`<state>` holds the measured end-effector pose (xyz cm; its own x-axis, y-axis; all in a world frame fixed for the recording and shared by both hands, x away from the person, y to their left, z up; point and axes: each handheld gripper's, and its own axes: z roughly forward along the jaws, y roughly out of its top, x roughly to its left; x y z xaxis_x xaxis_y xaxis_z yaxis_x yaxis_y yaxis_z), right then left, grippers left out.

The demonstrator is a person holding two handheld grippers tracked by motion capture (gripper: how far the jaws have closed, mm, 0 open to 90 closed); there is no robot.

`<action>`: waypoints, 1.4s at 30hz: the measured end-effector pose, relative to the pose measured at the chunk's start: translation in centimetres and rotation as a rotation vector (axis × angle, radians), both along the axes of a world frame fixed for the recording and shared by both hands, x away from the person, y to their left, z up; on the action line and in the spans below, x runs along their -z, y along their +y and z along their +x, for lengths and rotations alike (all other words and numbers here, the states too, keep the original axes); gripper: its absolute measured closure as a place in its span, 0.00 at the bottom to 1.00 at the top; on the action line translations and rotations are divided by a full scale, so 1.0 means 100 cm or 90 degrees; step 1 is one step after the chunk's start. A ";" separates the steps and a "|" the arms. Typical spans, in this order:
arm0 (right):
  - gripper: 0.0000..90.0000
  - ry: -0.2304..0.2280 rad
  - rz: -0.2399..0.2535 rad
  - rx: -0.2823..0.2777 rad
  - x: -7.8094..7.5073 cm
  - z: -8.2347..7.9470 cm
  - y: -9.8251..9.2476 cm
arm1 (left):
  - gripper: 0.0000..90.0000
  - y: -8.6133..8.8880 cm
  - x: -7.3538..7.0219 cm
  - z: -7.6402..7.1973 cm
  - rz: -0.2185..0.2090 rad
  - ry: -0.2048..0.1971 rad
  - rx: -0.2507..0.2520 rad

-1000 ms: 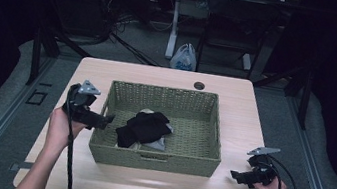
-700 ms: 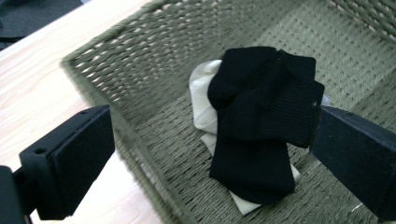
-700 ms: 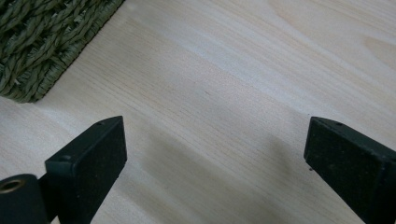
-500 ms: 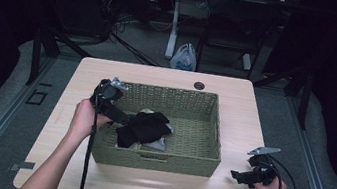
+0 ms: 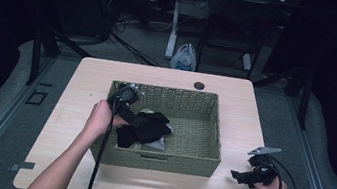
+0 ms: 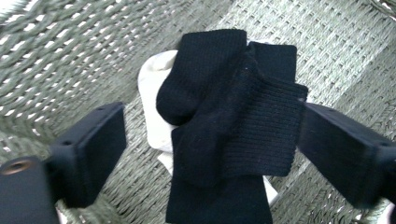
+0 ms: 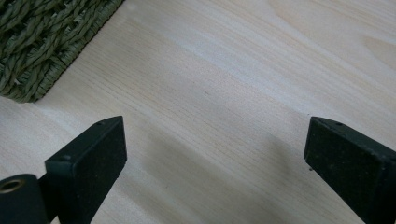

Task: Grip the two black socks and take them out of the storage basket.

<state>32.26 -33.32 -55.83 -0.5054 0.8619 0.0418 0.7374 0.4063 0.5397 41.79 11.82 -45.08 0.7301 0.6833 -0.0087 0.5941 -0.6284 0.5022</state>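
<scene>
Left gripper (image 5: 132, 117) is inside the woven basket (image 5: 198, 154), at the left-centre of the high view, its body over the basket's left wall. Jaws wide apart and have just been closing a little; in the left gripper view the black socks (image 6: 229, 126) sit between them, right jaw just beside the ribbed cuff, left jaw clear of the fabric. No pads pressing that I can see, so not a grip.

Black socks (image 5: 144, 127) lie in the left half of the basket, on its floor, bunched and overlapping. In the left gripper view the long axis runs bottom to top of frame, rounded toe end pointing up and left, ribbed cuff folded to the right. White sock (image 6: 156, 100) lies under them, showing at their left edge.

Right gripper (image 5: 240, 177) rests at the lower right of the high view on the counter (image 5: 255, 112), just right of the basket's near right corner. Jaws wide open over bare wood, nothing between them.
</scene>
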 end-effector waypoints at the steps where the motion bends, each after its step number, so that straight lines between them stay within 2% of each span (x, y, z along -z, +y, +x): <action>1: 0.06 0.000 -0.002 0.001 0.000 0.000 0.000 | 0.15 -0.002 0.002 0.001 0.004 0.004 0.002; 7: 0.06 0.004 -0.007 -0.005 0.000 0.001 0.000 | 0.25 -0.012 0.013 0.008 0.019 0.036 0.014; 10: 0.06 0.001 -0.004 0.000 0.000 0.000 0.000 | 0.42 -0.016 0.016 0.010 0.026 0.043 0.023; 14: 0.06 0.000 0.000 0.000 0.001 0.000 0.000 | 0.56 -0.020 0.020 0.010 0.040 0.050 0.027; 22: 0.06 0.000 -0.005 -0.001 0.000 0.001 0.000 | 0.90 -0.020 0.022 0.007 0.034 0.061 0.044; 28: 0.06 0.001 0.001 0.000 0.000 0.000 0.000 | 0.94 -0.016 0.012 0.004 0.020 0.049 0.045; 36: 0.06 0.001 0.002 0.000 0.000 0.000 0.000 | 0.94 -0.009 -0.009 -0.001 -0.005 0.026 0.044; 42: 0.06 0.000 0.000 0.000 0.000 0.000 0.000 | 0.94 -0.005 -0.022 -0.004 -0.011 0.012 0.045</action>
<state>32.29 -33.32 -55.79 -0.5056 0.8618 0.0415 0.7375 0.4067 0.5392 41.39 11.28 -42.91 0.7763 0.6294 -0.0340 0.5577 -0.6607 0.5025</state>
